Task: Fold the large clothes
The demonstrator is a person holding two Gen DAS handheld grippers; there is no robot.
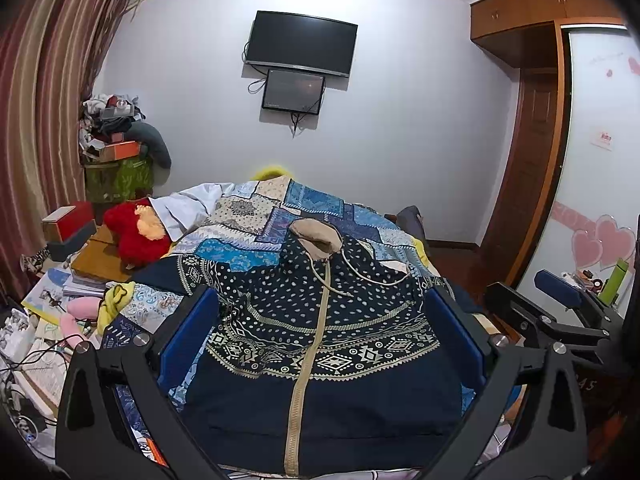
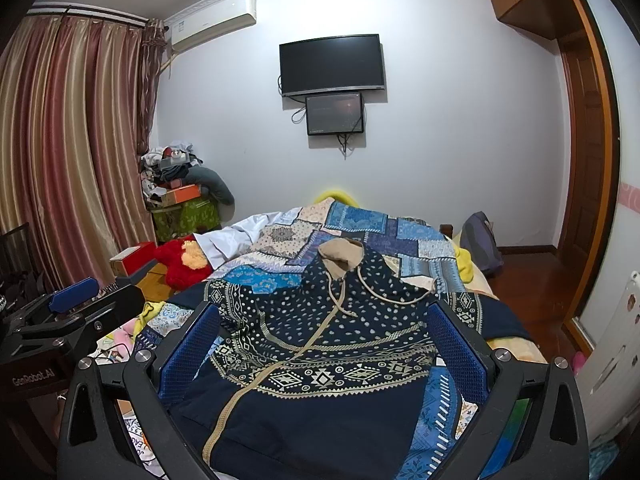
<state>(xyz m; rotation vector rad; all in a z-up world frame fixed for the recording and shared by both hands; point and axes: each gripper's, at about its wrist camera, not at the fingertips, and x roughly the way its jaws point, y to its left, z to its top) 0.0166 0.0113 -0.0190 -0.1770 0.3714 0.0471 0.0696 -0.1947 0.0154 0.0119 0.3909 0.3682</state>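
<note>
A navy hooded jacket (image 1: 320, 344) with white dots, geometric bands and a tan zipper lies spread face up on the bed, its tan-lined hood (image 1: 316, 240) pointing away from me. My left gripper (image 1: 324, 300) hovers open above its chest, blue pads wide apart, holding nothing. In the right wrist view the same jacket (image 2: 320, 360) fills the lower middle, hood (image 2: 342, 256) far. My right gripper (image 2: 324, 312) is also open over it, empty. The right gripper (image 1: 560, 300) shows at the right edge of the left wrist view, the left gripper (image 2: 76, 296) at the left edge of the right wrist view.
A blue patchwork quilt (image 1: 304, 208) covers the bed. A red plush toy (image 1: 136, 236) and a white cloth (image 1: 188, 204) lie at its far left. Books, cables and boxes (image 1: 60, 280) crowd the left side. A wardrobe (image 1: 600, 200) stands right, a wall television (image 1: 300, 42) ahead.
</note>
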